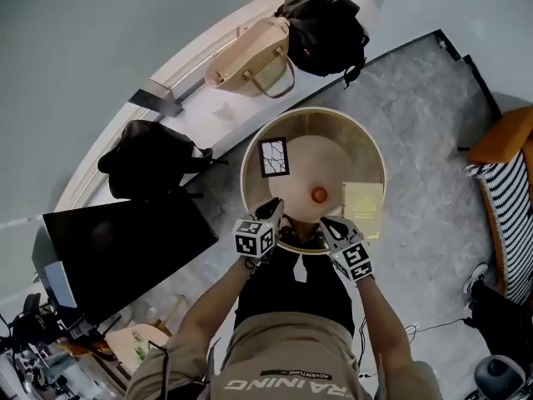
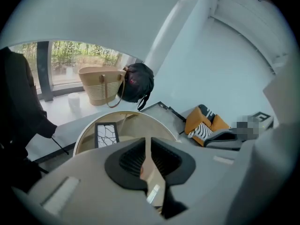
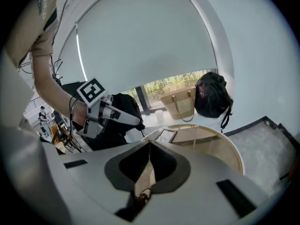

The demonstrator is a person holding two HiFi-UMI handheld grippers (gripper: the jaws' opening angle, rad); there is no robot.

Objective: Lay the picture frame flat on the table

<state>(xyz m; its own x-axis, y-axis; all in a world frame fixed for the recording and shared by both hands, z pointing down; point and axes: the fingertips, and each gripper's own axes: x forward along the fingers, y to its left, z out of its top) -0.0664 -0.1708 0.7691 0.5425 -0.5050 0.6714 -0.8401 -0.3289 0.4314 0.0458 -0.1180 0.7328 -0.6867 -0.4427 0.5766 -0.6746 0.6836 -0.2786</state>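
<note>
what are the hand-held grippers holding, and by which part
Nothing is held. The left hand-held gripper has its jaws a narrow slit apart, the right hand-held gripper has them together, both empty. The picture frame stands untouched on the table.

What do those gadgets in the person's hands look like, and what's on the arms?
The left gripper and right gripper each have a pale grey body, black ribbed pads and a white cube with black square markers. Sleeves are short and beige; thin dark cables run along the left arm.

round table | picture frame left | orange ball centre
</note>
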